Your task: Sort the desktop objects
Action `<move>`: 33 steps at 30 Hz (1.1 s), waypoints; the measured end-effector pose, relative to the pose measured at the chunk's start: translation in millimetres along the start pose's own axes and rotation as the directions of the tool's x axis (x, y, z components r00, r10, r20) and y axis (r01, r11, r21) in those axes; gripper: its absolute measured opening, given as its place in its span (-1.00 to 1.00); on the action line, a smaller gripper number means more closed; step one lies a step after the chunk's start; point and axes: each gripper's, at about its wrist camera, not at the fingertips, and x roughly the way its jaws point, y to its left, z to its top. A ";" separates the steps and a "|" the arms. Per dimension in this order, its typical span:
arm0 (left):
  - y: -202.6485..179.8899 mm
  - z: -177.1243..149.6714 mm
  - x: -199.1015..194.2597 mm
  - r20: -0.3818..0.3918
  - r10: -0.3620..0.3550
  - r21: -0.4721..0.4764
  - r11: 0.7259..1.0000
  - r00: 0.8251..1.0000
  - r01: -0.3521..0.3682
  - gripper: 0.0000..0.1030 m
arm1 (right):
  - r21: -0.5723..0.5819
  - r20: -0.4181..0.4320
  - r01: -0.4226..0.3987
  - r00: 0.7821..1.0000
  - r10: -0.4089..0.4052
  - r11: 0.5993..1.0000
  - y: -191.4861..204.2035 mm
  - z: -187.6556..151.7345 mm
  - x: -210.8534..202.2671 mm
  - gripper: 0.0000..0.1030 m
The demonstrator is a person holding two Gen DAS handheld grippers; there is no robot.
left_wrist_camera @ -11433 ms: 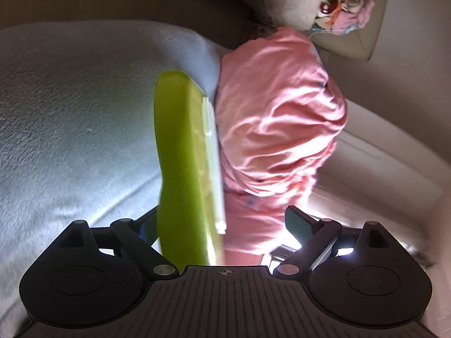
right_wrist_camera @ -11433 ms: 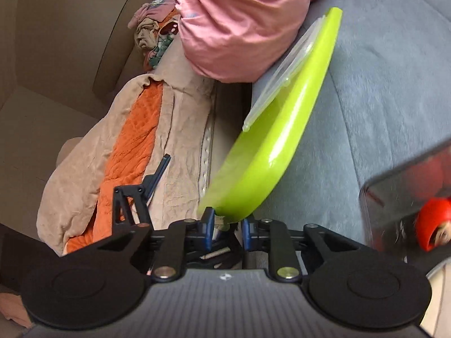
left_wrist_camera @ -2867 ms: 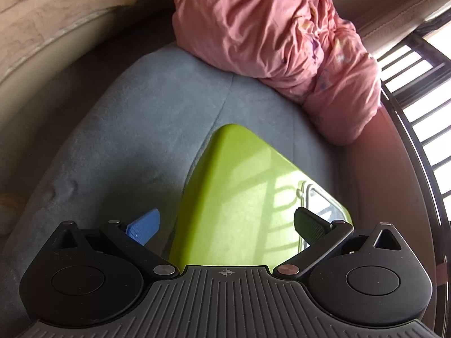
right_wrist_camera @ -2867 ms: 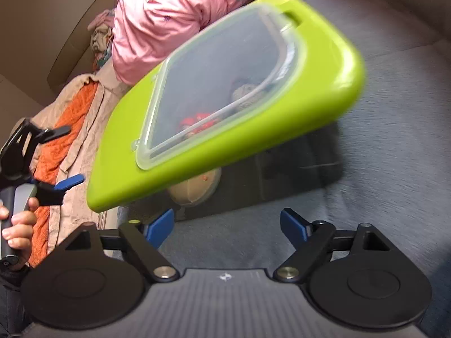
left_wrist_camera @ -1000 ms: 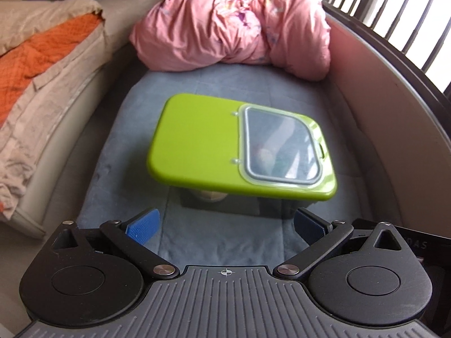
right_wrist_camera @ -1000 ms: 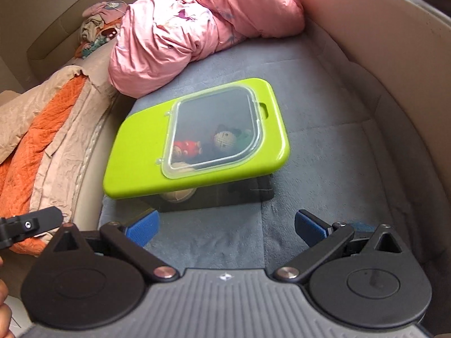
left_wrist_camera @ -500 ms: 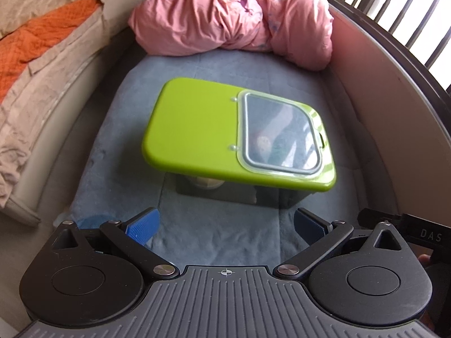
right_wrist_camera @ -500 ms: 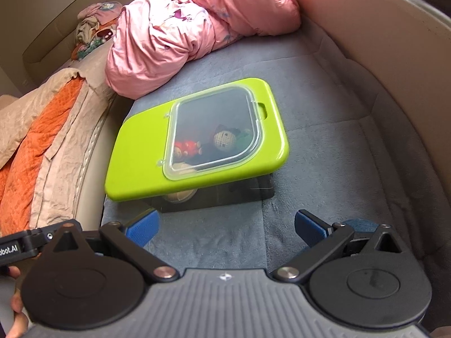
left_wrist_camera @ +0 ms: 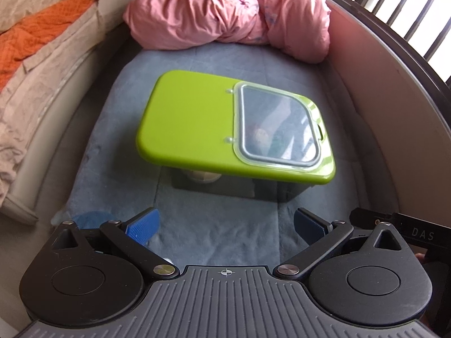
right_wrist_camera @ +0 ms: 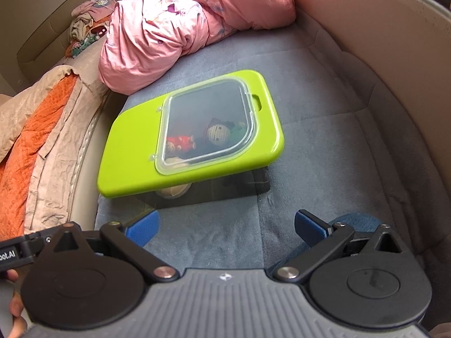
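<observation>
- You are holding the left gripper (left_wrist_camera: 224,222) back from the work, its blue-padded fingers (left_wrist_camera: 142,225) spread wide and grasping nothing; only grey cushion is showing between them.
- You are holding the right gripper (right_wrist_camera: 225,225) the same way: fingers (right_wrist_camera: 310,226) released and empty, hovering low over the grey upholstered seat cushion (right_wrist_camera: 324,146).
- The dark see-through storage box with the lime-green plastic lid (left_wrist_camera: 194,121) is sitting ahead of both pairs of fingers, well apart from them, flat on the cushion so it is resting steadily without support.
- The lid's clear hinged window (right_wrist_camera: 207,131) is lying closed, and through it the small crocheted toys (right_wrist_camera: 217,135) are showing inside the box, a round beige-headed one beside a red one (right_wrist_camera: 180,145). That is where the sorted things are lying now.
- A pale round object is pressing against the box's near wall (right_wrist_camera: 173,190) under the lid's overhang; you cannot tell from here what it is.
- The crumpled pink quilt (left_wrist_camera: 225,11) is bunched beyond the box, far from your fingers, and the orange-and-beige blanket (right_wrist_camera: 36,140) is draped to their left.
- Judging by the covered box and both empty grippers, you are likely at or near the end of the sorting.
- The other handset is peeking in at each view's edge, so you are keeping the two side by side.
</observation>
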 end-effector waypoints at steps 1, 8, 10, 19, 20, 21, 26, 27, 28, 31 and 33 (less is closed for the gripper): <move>-0.5 -0.2 0.3 -0.001 0.002 0.003 1.000 1.000 -0.002 1.00 | 0.002 -0.007 -0.001 1.000 0.001 1.000 -0.4 -0.4 1.3 1.00; -7.3 -2.0 -0.5 0.008 0.027 0.049 0.998 1.000 -0.027 1.00 | -0.014 -0.013 0.004 1.000 -0.004 1.000 2.1 -1.8 2.5 1.00; -8.2 -2.0 -1.6 0.018 0.042 0.056 0.998 0.999 -0.043 1.00 | -0.018 -0.015 0.005 1.000 -0.005 1.000 3.0 -2.3 3.2 1.00; -6.0 -1.4 -0.6 0.020 0.051 0.055 0.997 0.998 -0.052 1.00 | -0.041 -0.024 0.009 1.000 -0.010 0.999 6.8 -5.4 5.8 1.00; -6.1 -1.5 -0.5 0.019 0.050 0.056 0.997 0.999 -0.051 1.00 | -0.048 -0.021 0.012 1.000 -0.013 0.999 7.6 -5.9 5.3 1.00; -6.2 -1.5 -0.5 0.018 0.050 0.057 0.997 0.999 -0.051 1.00 | -0.056 -0.014 0.021 1.000 -0.021 0.998 8.8 -6.3 4.4 1.00; -5.7 -1.6 0.0 0.016 0.051 0.058 0.997 0.999 -0.052 1.00 | -0.084 0.014 0.044 0.999 -0.043 0.995 12.8 -7.2 0.8 1.00; -5.6 -1.6 0.3 0.015 0.051 0.057 0.997 0.999 -0.051 1.00 | -0.085 0.016 0.044 0.999 -0.043 0.995 13.0 -7.2 0.5 1.00; -5.5 -1.6 0.5 0.014 0.051 0.058 0.997 0.999 -0.052 1.00 | -0.086 0.016 0.044 0.999 -0.042 0.995 12.8 -7.3 0.9 1.00; -5.5 -1.9 1.2 0.011 0.052 0.058 0.997 0.999 -0.053 1.00 | -0.085 0.010 0.038 0.999 -0.037 0.996 10.3 -5.9 3.1 1.00; -5.3 -2.1 1.5 0.010 0.052 0.059 0.997 0.999 -0.052 1.00 | -0.087 0.008 0.034 0.999 -0.033 0.996 7.5 -3.6 5.3 1.00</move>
